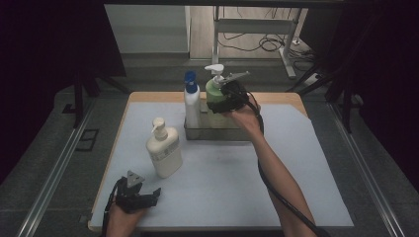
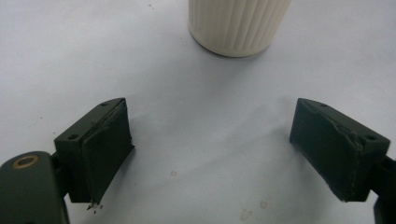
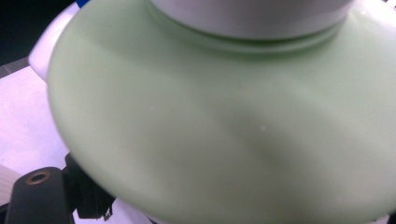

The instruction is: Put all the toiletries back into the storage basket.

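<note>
My right gripper (image 1: 219,105) grips a pale green pump bottle (image 1: 212,92) by its body, holding it upright over the metal tray (image 1: 217,134) at the back of the table. In the right gripper view the green bottle (image 3: 224,130) sits right up against the camera, with one black finger (image 3: 88,203) at its lower left edge. A white bottle with a blue cap (image 1: 191,101) stands in the tray's left part. My left gripper (image 1: 154,196) rests open near the front left, with nothing between its jaws (image 2: 210,154). A cream pump bottle (image 1: 164,150) (image 2: 238,25) stands just beyond it.
A light blue mat (image 1: 222,182) covers the wooden table. Dark floor, metal rails and a desk frame with cables (image 1: 257,39) lie beyond the far edge.
</note>
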`<action>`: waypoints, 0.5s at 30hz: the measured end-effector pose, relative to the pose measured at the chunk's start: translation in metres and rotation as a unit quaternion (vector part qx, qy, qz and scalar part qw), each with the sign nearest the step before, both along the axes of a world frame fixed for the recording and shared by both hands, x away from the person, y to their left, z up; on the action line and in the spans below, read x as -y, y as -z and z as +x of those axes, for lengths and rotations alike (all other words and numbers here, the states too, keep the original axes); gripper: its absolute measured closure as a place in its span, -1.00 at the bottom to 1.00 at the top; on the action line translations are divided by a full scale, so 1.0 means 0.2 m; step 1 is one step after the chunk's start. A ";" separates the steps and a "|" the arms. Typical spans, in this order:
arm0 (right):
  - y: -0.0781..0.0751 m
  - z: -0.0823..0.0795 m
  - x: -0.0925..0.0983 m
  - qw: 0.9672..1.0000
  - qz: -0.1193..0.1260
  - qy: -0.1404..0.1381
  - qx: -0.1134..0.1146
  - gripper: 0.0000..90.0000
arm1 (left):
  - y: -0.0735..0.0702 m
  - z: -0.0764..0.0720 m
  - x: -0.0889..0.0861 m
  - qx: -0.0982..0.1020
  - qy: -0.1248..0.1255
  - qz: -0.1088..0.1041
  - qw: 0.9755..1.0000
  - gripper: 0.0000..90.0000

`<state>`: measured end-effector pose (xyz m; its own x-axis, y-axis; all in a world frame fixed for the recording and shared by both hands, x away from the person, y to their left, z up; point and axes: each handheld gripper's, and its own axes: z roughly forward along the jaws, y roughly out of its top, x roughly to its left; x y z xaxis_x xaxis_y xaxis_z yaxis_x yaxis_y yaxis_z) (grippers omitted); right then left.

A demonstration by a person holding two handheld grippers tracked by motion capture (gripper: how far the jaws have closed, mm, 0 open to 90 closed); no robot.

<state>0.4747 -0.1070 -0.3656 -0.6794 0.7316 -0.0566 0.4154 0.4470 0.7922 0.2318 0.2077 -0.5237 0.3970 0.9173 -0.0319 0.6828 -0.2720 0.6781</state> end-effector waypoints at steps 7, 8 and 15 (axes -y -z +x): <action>0.05 0.01 0.00 1.000 0.000 -0.005 -0.016 -0.73 | 0.00 0.00 0.00 0.000 0.000 0.000 1.000 -0.73; 0.06 0.01 0.01 1.000 -0.001 -0.006 -0.016 -0.73 | 0.00 0.00 0.00 0.000 0.000 0.000 1.000 -0.73; 0.11 0.01 0.01 1.000 -0.005 -0.009 -0.025 -0.73 | 0.00 0.00 0.00 -0.001 0.001 0.001 1.000 -0.73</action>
